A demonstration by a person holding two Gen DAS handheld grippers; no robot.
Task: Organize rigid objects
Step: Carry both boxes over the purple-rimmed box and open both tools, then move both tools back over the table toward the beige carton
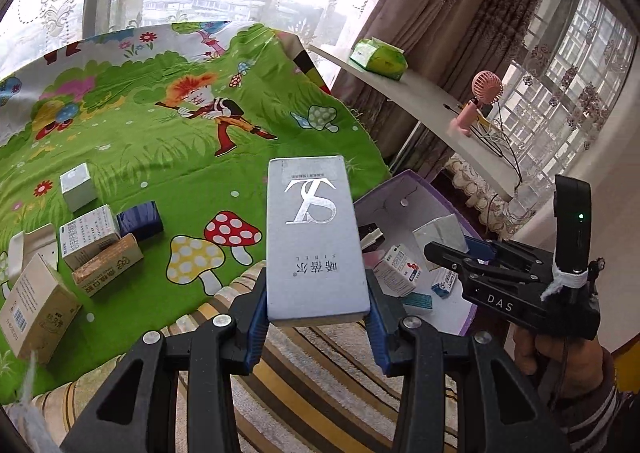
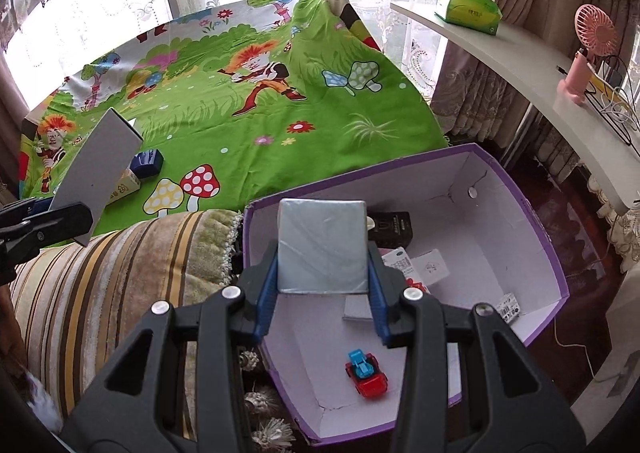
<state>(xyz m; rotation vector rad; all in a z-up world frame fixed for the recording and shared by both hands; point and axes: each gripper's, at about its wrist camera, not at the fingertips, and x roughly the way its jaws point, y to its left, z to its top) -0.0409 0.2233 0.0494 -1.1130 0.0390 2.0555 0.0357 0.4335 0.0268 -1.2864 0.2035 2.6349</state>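
Note:
My left gripper (image 1: 318, 307) is shut on a long grey box marked "SL" (image 1: 314, 237), held above the striped sofa edge beside the purple-rimmed carton (image 1: 412, 189). The same grey box (image 2: 98, 169) shows at the left of the right wrist view. My right gripper (image 2: 323, 293) is shut on a silver-grey square box (image 2: 323, 247) and holds it over the purple-rimmed carton (image 2: 556, 253). The right gripper (image 1: 452, 257) shows in the left wrist view above the carton. Several small boxes (image 1: 90, 237) lie on the green cartoon cloth (image 1: 168, 125).
Inside the carton lie a red and blue toy car (image 2: 366, 373), a black box (image 2: 390, 229) and small medicine boxes (image 1: 398, 271). A curved white shelf (image 2: 520, 53) at the right carries a green tissue pack (image 2: 470, 9) and a pink fan (image 2: 586, 49). A striped sofa cushion (image 2: 120, 273) lies below.

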